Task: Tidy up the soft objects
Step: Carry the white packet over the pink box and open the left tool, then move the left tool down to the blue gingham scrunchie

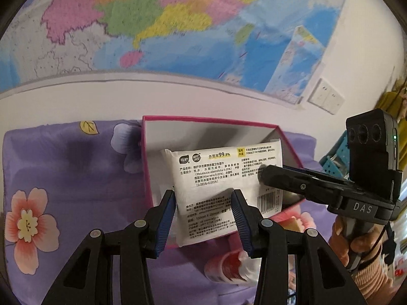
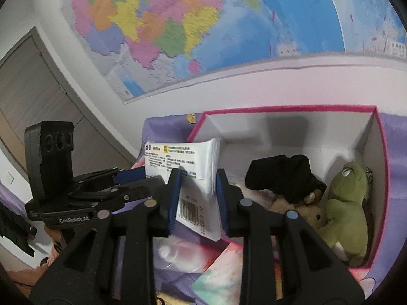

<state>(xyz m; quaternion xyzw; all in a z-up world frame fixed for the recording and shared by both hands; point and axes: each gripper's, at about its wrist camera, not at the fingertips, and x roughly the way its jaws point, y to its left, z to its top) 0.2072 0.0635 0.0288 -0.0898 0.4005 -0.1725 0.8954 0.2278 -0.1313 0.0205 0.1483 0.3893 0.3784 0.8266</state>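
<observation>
Both your left gripper [image 1: 204, 213] and right gripper [image 2: 198, 198] clamp the wipes pack [image 1: 226, 178] over the pink box [image 1: 203, 122]; release unevenly and it tips onto the rim.

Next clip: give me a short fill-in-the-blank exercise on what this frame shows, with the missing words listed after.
1. Both hand-held grippers are shut on the white ____ pack.
2. The box has a ____ rim.
3. A green plush frog lies ____ the box.
4. On the wall behind hangs a coloured ____.

Missing words: wipes; pink; inside; map
</observation>
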